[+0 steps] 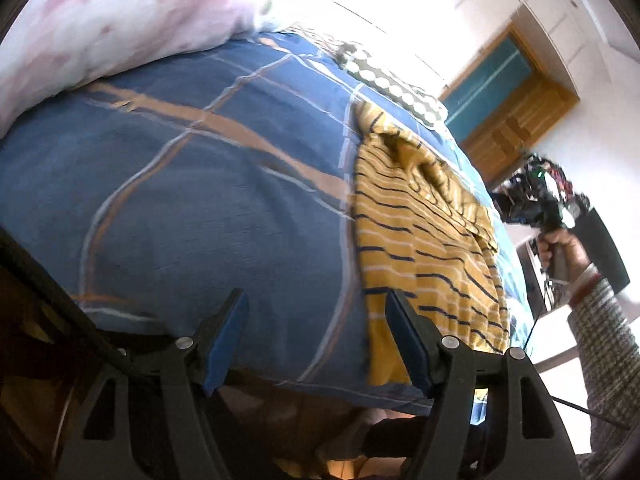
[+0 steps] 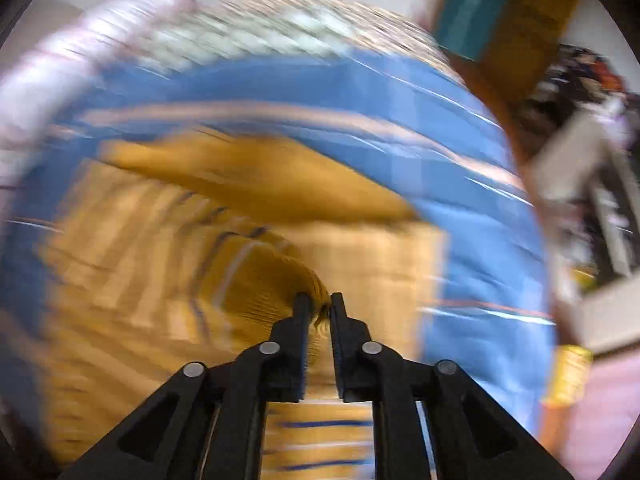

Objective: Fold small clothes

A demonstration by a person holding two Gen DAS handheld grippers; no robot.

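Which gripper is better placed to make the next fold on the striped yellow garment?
Right. The right gripper already pinches the yellow garment; the left gripper is open over the blue bedspread, holding nothing.

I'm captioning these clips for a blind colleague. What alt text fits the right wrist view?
Heavily motion-blurred view: the right gripper is nearly closed, pinching a fold of the yellow striped garment, which lies on a blue bedspread. Pale bedding and room clutter smear around the edges.
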